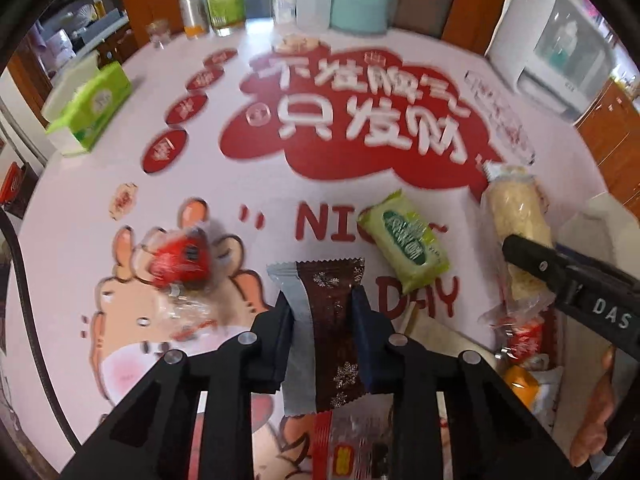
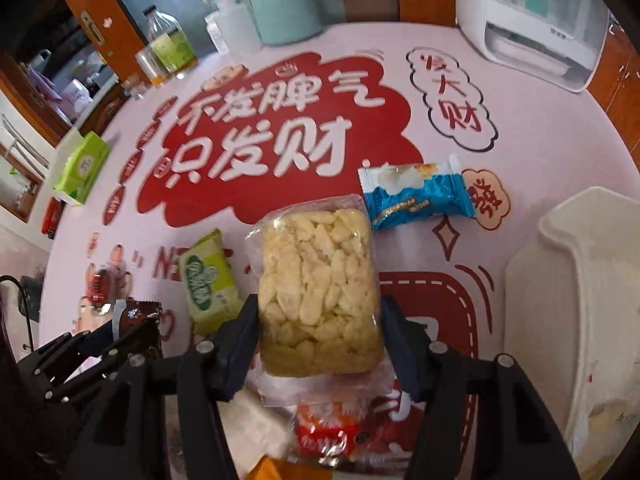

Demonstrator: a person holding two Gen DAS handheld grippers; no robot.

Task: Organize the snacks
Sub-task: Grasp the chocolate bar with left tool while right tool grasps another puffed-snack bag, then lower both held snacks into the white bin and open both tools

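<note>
My left gripper [image 1: 322, 312] is shut on a brown snack packet [image 1: 328, 300] with silver snowflakes, held just above the printed tablecloth. My right gripper [image 2: 320, 320] is shut on a clear pack of pale rice crackers [image 2: 320, 276], its pads pressing both long sides. That pack [image 1: 516, 224] and one right finger [image 1: 536, 264] show at the right of the left wrist view. A green packet [image 1: 404, 240] lies between the two grippers. A red candy in clear wrap [image 1: 180, 260] lies to the left. A blue packet [image 2: 416, 196] lies beyond the crackers. The left gripper [image 2: 120, 328] shows at the lower left of the right wrist view.
A white plastic bin [image 2: 580, 280] stands at the right table edge. A red-orange packet [image 2: 328, 428] lies under the crackers. A green tissue box [image 1: 90, 112] sits far left. Bottles [image 1: 224, 0], a teal canister [image 1: 360, 0] and a white appliance [image 1: 552, 60] line the back.
</note>
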